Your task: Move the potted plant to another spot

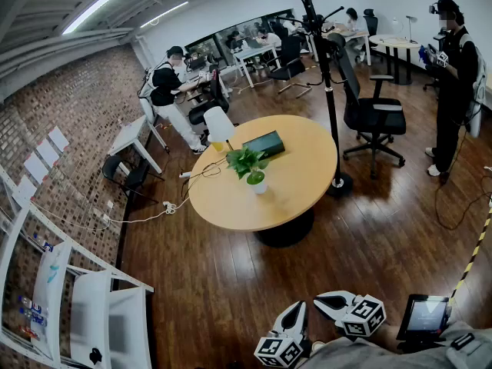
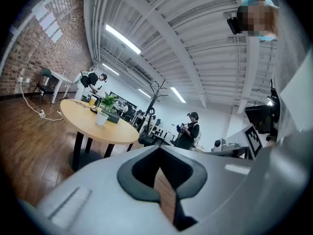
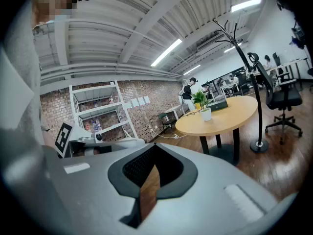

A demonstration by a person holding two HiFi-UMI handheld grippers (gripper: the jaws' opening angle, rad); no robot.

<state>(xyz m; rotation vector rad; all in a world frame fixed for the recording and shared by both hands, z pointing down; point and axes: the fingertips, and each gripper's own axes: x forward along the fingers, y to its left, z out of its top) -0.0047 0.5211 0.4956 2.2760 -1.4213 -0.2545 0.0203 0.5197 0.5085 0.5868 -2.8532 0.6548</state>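
Note:
The potted plant (image 1: 252, 169), green leaves in a small white pot, stands on the round wooden table (image 1: 307, 183), left of its middle. Both grippers are far from it, low at the near edge of the head view, over the wooden floor. My left gripper (image 1: 297, 309) and right gripper (image 1: 320, 299) are shut with nothing in them. In the left gripper view the plant (image 2: 104, 108) is small at the left, well beyond the gripper (image 2: 159, 154). From the right gripper (image 3: 153, 154) the plant (image 3: 202, 105) shows on the table (image 3: 230, 120) ahead to the right.
On the table are a white lamp (image 1: 219, 125) and a dark box (image 1: 265, 143). A black coat stand (image 1: 328, 75) and an office chair (image 1: 374, 118) stand right of it. Cables (image 1: 146, 217) trail left. White shelving (image 1: 73, 306) fills the near left. People stand at desks and far right (image 1: 453, 83).

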